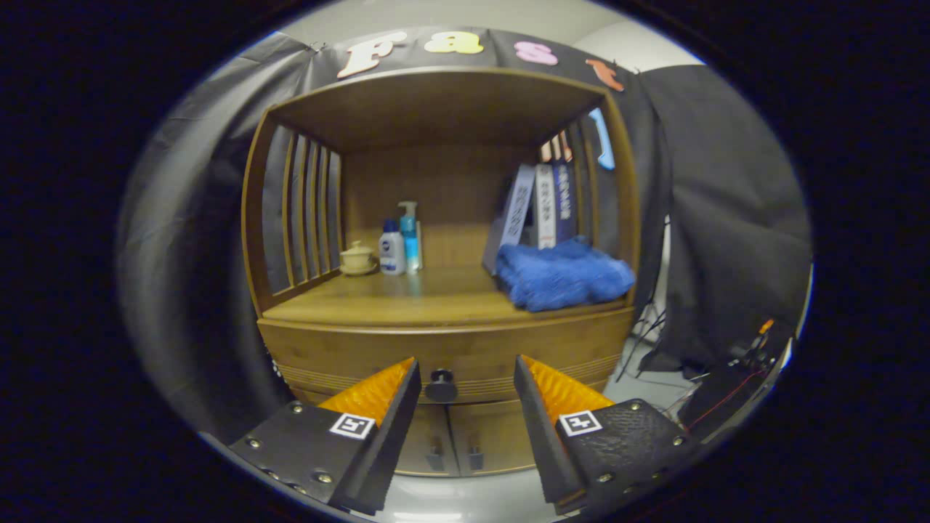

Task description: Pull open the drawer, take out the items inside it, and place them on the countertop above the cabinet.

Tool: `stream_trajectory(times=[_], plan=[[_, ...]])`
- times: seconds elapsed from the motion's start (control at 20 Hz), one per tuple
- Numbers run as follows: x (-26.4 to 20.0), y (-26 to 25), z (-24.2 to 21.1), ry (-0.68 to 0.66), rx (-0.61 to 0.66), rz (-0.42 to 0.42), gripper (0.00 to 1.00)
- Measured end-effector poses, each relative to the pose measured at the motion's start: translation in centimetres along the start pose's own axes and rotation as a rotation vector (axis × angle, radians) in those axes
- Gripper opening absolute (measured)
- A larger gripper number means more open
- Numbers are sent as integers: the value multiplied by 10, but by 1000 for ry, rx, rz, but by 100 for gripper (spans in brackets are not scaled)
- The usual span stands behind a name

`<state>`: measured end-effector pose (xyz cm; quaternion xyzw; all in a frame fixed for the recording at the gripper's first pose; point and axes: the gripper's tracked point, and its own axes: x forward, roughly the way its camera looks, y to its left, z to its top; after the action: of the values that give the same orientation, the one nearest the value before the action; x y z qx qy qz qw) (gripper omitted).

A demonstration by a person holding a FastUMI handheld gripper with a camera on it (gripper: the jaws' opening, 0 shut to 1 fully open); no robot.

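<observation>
A wooden cabinet (pixel 443 341) faces me with its drawer (pixel 363 352) closed; the drawer's dark round knob (pixel 441 386) sits at the middle of the front. My gripper (pixel 466 374) is open, a short way in front of the drawer. The knob shows between the two fingertips, a little nearer the left one, and neither finger touches it. Above the drawer lies the wooden countertop (pixel 407 298), roofed by a shelf frame. The drawer's contents are hidden.
On the countertop a folded blue towel (pixel 563 274) lies at the right before leaning books (pixel 541 207); a lidded cup (pixel 357 257) and two bottles (pixel 401 243) stand at the back left. Two small doors (pixel 454 439) sit below the drawer. Cables and gear (pixel 734 378) lie on the floor right.
</observation>
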<state>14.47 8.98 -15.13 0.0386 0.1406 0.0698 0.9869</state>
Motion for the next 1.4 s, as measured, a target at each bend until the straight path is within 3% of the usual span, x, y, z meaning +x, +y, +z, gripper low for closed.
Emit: stream_trajectory(times=[0.1,0.3,0.5,0.75,1.0,1.4], plan=[[33,15,-22,50,12,46,77],[80,24,-60,158,-6,57,77],[101,13,-73,181,-29,1,49],[103,14,-74,196,-17,8,35],[74,10,-80,234,-47,-8,32],[-24,-6,-97,263,-62,-102,32]])
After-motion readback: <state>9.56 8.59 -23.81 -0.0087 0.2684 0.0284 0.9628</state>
